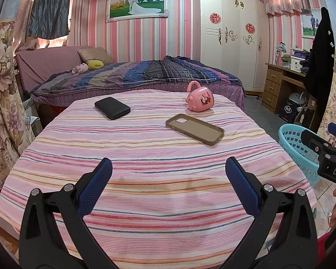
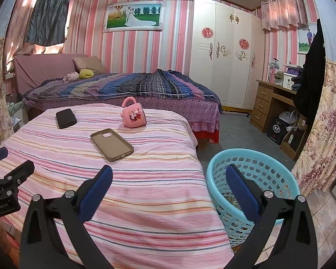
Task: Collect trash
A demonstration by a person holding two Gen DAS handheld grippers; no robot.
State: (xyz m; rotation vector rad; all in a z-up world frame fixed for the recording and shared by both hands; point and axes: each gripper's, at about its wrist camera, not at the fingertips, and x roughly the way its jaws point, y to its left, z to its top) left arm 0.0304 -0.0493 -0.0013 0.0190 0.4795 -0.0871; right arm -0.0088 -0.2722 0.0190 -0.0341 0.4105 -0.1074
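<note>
Both tongs [image 1: 168, 168] [image 2: 168, 174] gape; phone case [image 1: 194, 129] lies flat, camera-hole end far-left.

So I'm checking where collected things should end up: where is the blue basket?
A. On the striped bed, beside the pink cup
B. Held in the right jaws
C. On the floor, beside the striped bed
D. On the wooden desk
C: the blue basket stands on the floor right of the striped bed, while the pink cup lies on the bedcover, away from it.
</note>
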